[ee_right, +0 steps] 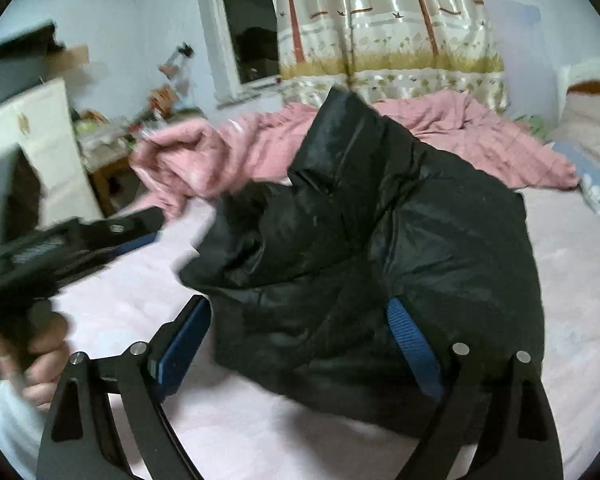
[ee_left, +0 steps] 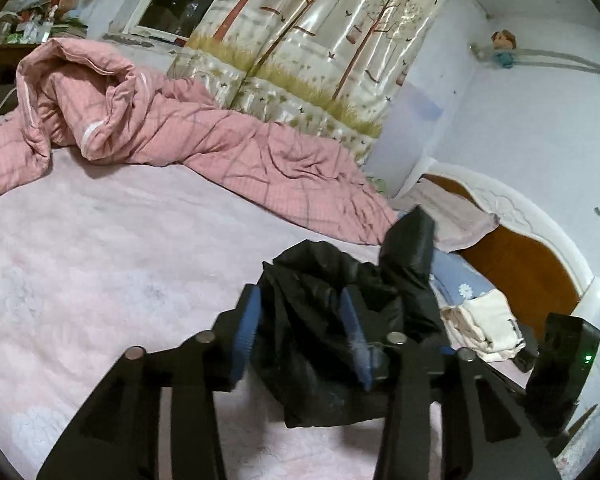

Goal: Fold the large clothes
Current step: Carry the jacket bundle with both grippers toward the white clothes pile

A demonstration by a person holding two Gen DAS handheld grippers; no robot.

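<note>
A black puffy jacket (ee_right: 380, 240) lies bunched on the pink bed sheet (ee_right: 140, 300). In the left wrist view my left gripper (ee_left: 300, 320) has its blue pads either side of a fold of the jacket (ee_left: 316, 320), with a gap still between the pads. In the right wrist view my right gripper (ee_right: 300, 328) stands wide open around the near edge of the jacket, the right pad (ee_right: 412, 344) against the fabric. The left gripper also shows blurred at the left of the right wrist view (ee_right: 100, 240), held by a hand.
A crumpled pink checked quilt (ee_left: 180, 132) lies across the far side of the bed. A tree-print curtain (ee_left: 320, 40) and window are behind. The wooden headboard (ee_left: 520, 264), a blue pillow (ee_left: 460, 280) and white cloth (ee_left: 484, 328) are at the right. A cluttered table (ee_right: 112, 140) stands left.
</note>
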